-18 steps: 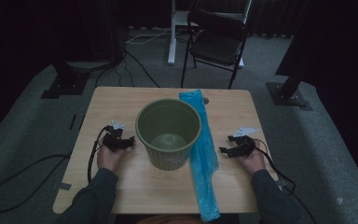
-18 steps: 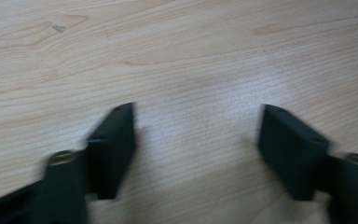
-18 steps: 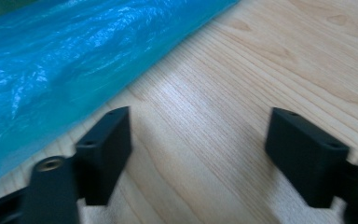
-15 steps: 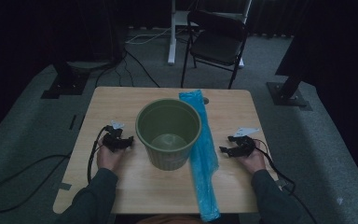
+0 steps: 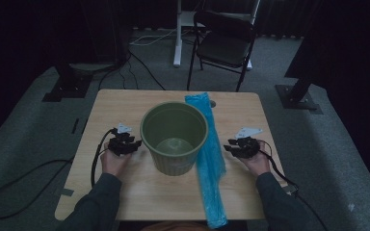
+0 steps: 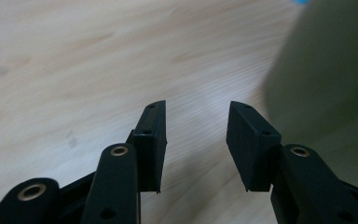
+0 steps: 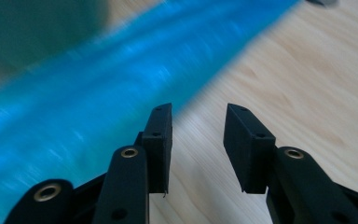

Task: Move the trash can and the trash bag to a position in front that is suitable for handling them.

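Nothing on the desk (image 5: 125, 103) has visibly shifted since the earlier frames: both hands sit where they were, and the bin and the blue bag lie as before.

From the high view, the green bin (image 5: 174, 137) stands upright near the middle of the desk, open at the top. Just to its right lies the folded blue plastic bag (image 5: 208, 154), a long strip running from the far side of the desk to its near edge, where its end hangs slightly over. The bag touches or nearly touches the bin's side; which of the two cannot be told.

The left gripper (image 5: 124, 144) rests on the desk just left of the bin, pointing toward it. In the left gripper view its fingers (image 6: 151, 140) stand apart with bare desk between them, and the bin's wall rises at the right.

The right gripper (image 5: 241, 147) rests just right of the bag. In the right gripper view its fingers (image 7: 158, 140) are spread, gripping nothing, with the bag's edge lying just beyond the left one.
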A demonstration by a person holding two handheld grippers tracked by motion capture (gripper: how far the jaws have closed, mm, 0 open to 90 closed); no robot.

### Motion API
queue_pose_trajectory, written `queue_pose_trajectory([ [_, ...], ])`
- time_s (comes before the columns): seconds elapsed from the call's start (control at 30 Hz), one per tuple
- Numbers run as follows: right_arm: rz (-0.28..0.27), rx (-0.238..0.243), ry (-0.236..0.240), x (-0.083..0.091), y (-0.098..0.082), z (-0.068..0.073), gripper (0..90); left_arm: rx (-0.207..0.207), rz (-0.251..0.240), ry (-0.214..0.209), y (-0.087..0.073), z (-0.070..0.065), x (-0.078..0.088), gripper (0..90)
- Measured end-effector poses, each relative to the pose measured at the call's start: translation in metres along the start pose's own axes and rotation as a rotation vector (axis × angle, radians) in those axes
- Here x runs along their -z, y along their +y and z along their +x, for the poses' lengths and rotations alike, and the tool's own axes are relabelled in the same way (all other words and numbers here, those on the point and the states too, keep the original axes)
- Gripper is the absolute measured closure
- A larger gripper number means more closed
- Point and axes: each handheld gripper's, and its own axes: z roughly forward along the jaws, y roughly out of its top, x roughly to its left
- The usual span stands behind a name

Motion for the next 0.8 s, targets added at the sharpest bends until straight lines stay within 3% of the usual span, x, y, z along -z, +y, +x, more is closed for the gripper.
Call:
queue_pose_trajectory([
  [0.17,-0.04,0.003,0.058,-0.004,0.021,0.012,62.1,-0.041,-0.026,-0.028,0.006,-0.016,0.004,56.9],
  [0.27,-0.069,0.012,0.107,-0.012,0.041,0.027,62.3,-0.04,-0.042,-0.037,0.008,-0.02,0.006,56.8],
  [0.43,-0.077,0.033,0.123,-0.023,0.061,0.039,62.6,-0.029,-0.052,-0.056,0.007,-0.018,0.005,56.8],
  [0.53,-0.076,0.037,0.126,-0.026,0.065,0.041,64.3,-0.034,-0.052,-0.052,0.007,-0.016,0.006,57.5],
  [0.63,-0.08,0.028,0.149,-0.029,0.066,0.042,65.8,-0.029,-0.08,-0.075,0.006,-0.013,0.01,57.9],
  [0.8,-0.078,0.036,0.181,-0.029,0.067,0.047,66.0,-0.06,-0.076,-0.089,-0.001,-0.011,0.019,59.5],
])
